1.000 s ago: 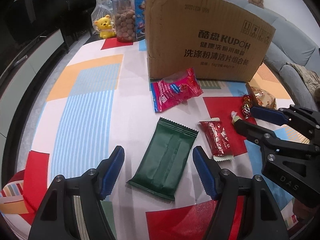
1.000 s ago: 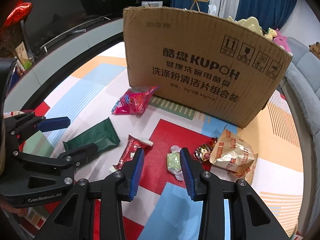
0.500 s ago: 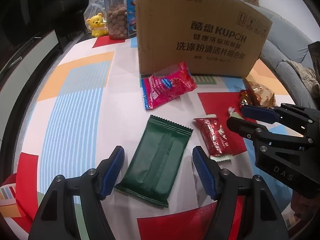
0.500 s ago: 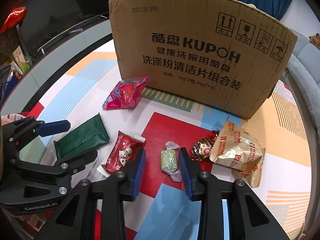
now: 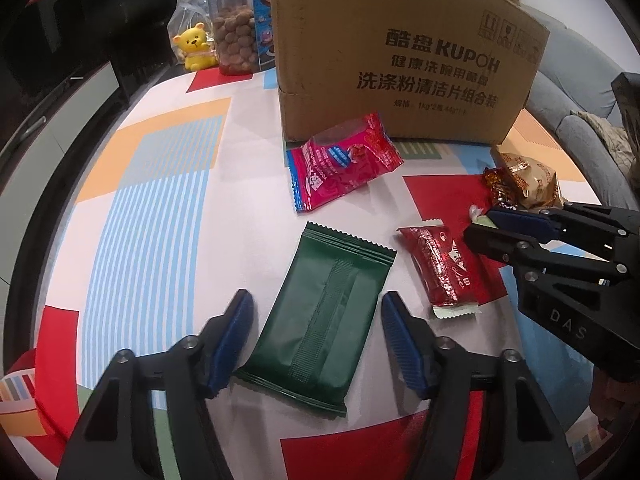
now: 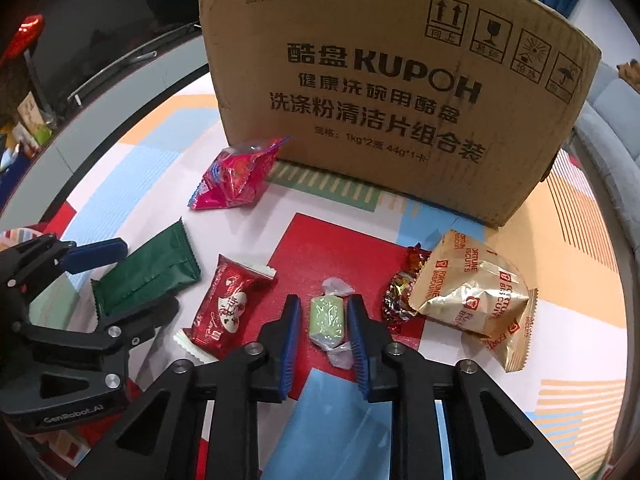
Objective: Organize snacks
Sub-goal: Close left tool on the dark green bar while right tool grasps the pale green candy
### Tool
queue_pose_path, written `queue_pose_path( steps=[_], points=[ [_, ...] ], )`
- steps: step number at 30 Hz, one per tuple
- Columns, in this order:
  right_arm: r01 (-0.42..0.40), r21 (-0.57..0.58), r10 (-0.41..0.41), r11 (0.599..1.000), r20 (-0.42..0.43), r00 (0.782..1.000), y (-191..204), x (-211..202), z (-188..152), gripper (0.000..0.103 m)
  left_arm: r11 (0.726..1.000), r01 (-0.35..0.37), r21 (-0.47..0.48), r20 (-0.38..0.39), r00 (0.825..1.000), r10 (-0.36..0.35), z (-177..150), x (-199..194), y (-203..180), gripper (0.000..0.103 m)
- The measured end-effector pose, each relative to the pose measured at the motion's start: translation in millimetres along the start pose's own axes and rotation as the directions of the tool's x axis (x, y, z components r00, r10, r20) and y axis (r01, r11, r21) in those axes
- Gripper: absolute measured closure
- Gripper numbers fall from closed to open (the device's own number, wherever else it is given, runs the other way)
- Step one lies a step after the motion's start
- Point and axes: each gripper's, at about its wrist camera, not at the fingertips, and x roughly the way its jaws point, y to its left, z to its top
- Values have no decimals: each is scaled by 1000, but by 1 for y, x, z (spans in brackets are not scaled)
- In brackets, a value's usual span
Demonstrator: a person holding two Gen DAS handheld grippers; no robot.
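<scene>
A dark green flat packet (image 5: 324, 320) lies on the patterned tablecloth between the jaws of my left gripper (image 5: 317, 298). Those jaws are closing and a narrow gap shows on each side of the packet. To its right, my right gripper (image 6: 324, 302) is shut on a small pale green wrapped candy (image 6: 326, 316) that rests on a red patch of cloth. A red packet (image 6: 224, 304) lies between the two grippers. A pink bag (image 5: 344, 160) leans at the foot of the tall cardboard box (image 5: 400, 60).
A gold biscuit bag (image 6: 472, 300) and a red-gold foil candy (image 6: 400, 292) lie just right of the right gripper. Behind the box's left side stand a clear jar of brown balls (image 5: 234, 40) and a yellow bear (image 5: 196, 46). A grey sofa (image 5: 580, 112) borders the right.
The right jaws have drawn in onto the green candy and sunk slightly toward the table. The left jaws have narrowed around the green packet.
</scene>
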Motion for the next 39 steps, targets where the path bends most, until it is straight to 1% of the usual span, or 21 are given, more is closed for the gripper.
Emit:
queue_pose_path(
  steps=[1,6,9,18,26,39],
  points=[
    [-1,1,1,1000,-1,1000,1,0,0,83,1000,2,4,3,1000,-2,0,0,-1,50],
    [-8,12,8,1000,-3,1000,2,0,0,83,1000,0,17,8,1000,0,-1,-1,-2,55],
    [-4,10,4,1000,6,1000,-1,-4,2,83,1000,3,17,7,1000,-3,-1,-2,-1,56],
    [3,1,-3,1000,35,999,1,-23,9,83,1000,-5,-1,12,1000,5,1,-8,3,57],
    [14,-7,-13,1000,72,997,5,-50,13,83,999,-2,-33,32,999,3,6,-27,8,57],
    [32,-10,-31,999,138,990,7,-89,19,83,999,-25,-38,74,997,28,10,-59,2,57]
  ],
)
